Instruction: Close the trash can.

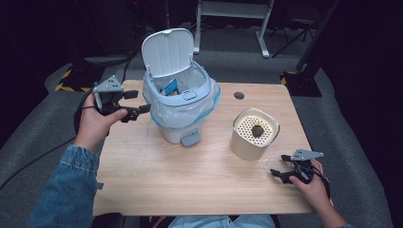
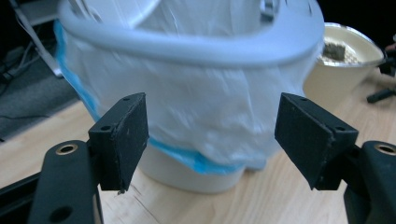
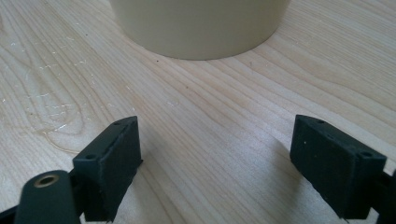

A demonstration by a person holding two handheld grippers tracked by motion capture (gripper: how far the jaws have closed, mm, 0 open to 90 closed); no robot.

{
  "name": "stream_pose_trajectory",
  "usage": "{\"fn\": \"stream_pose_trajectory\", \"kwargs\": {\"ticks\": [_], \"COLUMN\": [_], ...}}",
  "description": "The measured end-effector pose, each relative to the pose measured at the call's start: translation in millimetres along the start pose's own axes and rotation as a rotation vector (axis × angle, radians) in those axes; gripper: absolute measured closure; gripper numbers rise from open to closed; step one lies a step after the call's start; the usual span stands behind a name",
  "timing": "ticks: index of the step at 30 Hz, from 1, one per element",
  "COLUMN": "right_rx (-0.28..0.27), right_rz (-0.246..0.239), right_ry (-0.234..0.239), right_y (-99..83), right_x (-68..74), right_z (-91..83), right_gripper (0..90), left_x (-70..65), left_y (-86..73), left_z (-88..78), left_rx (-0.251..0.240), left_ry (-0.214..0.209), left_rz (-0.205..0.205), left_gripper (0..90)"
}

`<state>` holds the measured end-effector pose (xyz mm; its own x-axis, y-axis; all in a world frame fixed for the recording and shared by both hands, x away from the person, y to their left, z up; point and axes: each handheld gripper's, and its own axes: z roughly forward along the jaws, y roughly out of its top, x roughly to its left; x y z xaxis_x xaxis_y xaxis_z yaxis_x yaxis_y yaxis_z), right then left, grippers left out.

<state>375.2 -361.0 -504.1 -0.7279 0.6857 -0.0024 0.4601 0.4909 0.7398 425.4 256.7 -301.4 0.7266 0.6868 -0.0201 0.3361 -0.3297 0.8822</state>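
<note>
- Standing on the far left part of the wooden table (image 1: 190, 175), the small pedal bin (image 1: 183, 102) has its white lid (image 1: 168, 51) tipped up and back.
- A clear bag with a blue edge (image 1: 211, 102) lines the bin and folds over its rim; a blue packet (image 1: 169, 88) lies inside.
- The left gripper (image 1: 135, 108) is held off the table just left of the bin, at about rim height, pointing toward it.
- In the left gripper view its jaws stand wide apart with nothing between them; the bag-covered bin wall (image 2: 201, 112) lies just ahead, not touched.
- A cream container (image 1: 254, 134) with a perforated top sits right of the bin, well apart from it, with a dark lump (image 1: 257, 130) on the perforations.
- The right gripper (image 1: 281, 167) rests low at the table's near right edge, aimed at the cream container.
- Its jaws are also spread wide and empty, bare wood between them and the container's base (image 3: 198, 28) near ahead.
</note>
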Motion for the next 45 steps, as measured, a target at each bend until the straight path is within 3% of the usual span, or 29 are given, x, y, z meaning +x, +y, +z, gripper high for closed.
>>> {"fn": "stream_pose_trajectory", "kwargs": {"ticks": [7, 18, 24, 25, 26, 28, 32, 34, 35, 40, 45], "right_rx": [0.000, 0.000, 0.000, 0.000, 0.000, 0.000, 0.000, 0.000, 0.000, 0.000, 0.000], "right_rz": [0.000, 0.000, 0.000, 0.000, 0.000, 0.000, 0.000, 0.000, 0.000, 0.000, 0.000], "right_ry": [0.000, 0.000, 0.000, 0.000, 0.000, 0.000, 0.000, 0.000, 0.000, 0.000, 0.000], "right_y": [-0.1, -0.1, -0.1, -0.1, -0.1, -0.1, 0.0, -0.1, 0.0, -0.1, -0.1], "right_x": [0.0, 0.0, -0.1, -0.1, 0.0, -0.1, 0.0, -0.1, 0.0, 0.0, 0.0], "right_z": [-0.1, -0.1, -0.1, -0.1, -0.1, -0.1, -0.1, -0.1, 0.0, 0.0, -0.1], "right_gripper": [16.5, 16.5, 16.5, 16.5, 16.5, 16.5, 16.5, 16.5, 16.5, 16.5, 16.5], "left_x": [20.2, 40.9, 45.1, 46.0, 47.3, 48.4, 52.6, 53.5, 52.9, 49.7, 45.7], "left_y": [29.5, 57.8, 63.2, 64.1, 65.8, 66.5, 69.1, 70.4, 71.9, 74.6, 75.3], "left_z": [0.0, 18.4, 29.0, 30.6, 33.9, 35.3, 37.0, 36.6, 35.6, 35.6, 35.3], "left_rx": [-0.064, -0.122, -0.124, -0.109, -0.081, -0.079, -0.131, -0.159, -0.190, -0.203, -0.197], "left_ry": [0.079, 0.123, 0.132, 0.140, 0.174, 0.174, 0.155, 0.136, 0.108, 0.069, 0.075], "left_rz": [-0.059, -0.089, -0.092, -0.092, -0.070, -0.071, -0.104, -0.113, -0.118, -0.101, -0.084], "left_gripper": [26.3, 26.1, 25.9, 26.0, 26.1, 26.7, 27.6, 28.4, 29.8, 32.7, 31.6]}}
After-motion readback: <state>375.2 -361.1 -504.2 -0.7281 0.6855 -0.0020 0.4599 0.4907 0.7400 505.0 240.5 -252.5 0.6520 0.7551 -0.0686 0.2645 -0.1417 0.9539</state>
